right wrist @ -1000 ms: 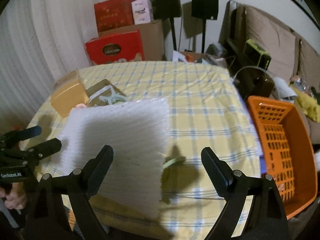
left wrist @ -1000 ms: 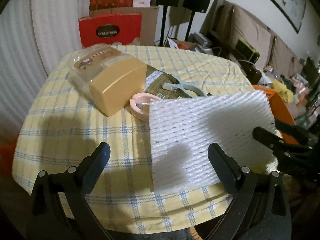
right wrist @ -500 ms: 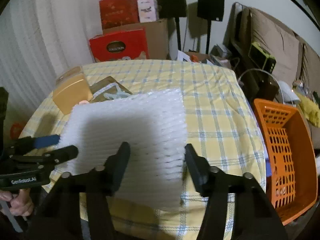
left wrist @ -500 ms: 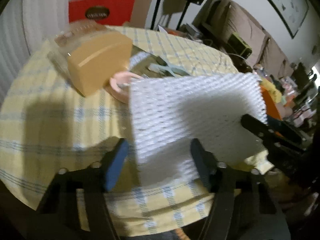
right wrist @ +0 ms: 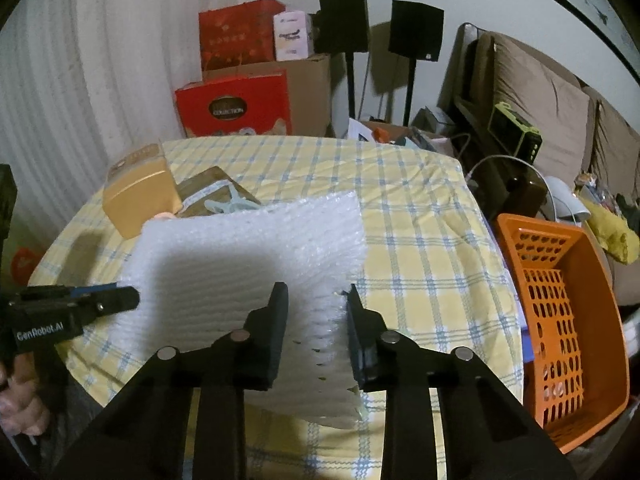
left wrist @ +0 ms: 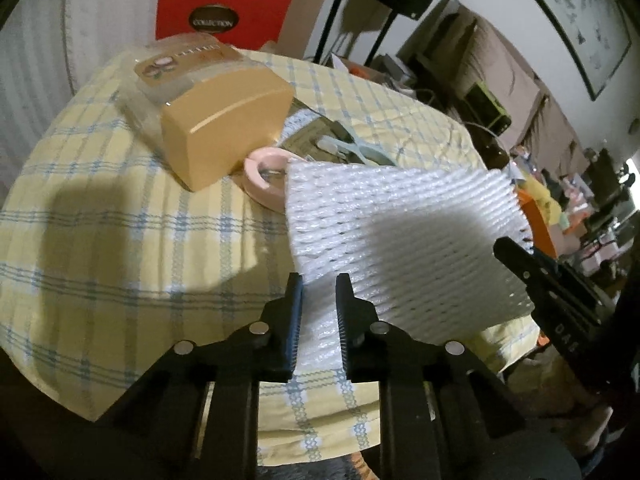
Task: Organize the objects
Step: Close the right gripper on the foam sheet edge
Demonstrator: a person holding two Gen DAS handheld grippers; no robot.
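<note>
Foam sheet (left wrist: 400,236), white and ribbed, fills the lower centre of both frames, lying over the near edge of the yellow checked tablecloth (left wrist: 100,220). Your left gripper (left wrist: 319,292) has the sheet's left corner between its jaws, which are closing and nearly together on it. Your right gripper (right wrist: 314,300) has the sheet's right edge between its jaws, which are also closing, with the foam bunching up between them. In the right wrist view the left gripper's side, at the lower left, reads "GenRobot.AI", and your hand (right wrist: 16,400) shows below it.

Just behind the sheet, in the upper left of the left wrist view, sits a tan box (left wrist: 224,128) in a clear wrapper, with a pink ring (left wrist: 264,176) touching the sheet's far corner. Beside them, a flat brown packet (right wrist: 212,196) has a pale blue clip (right wrist: 232,204) on it. None of these lies between your jaws.

An orange basket (right wrist: 560,320) stands off the table at the right of the right wrist view. Beyond the table, a red carton (right wrist: 236,108) reads "COLLECTION", with cardboard boxes stacked behind it and two black speakers (right wrist: 344,20) on stands.
</note>
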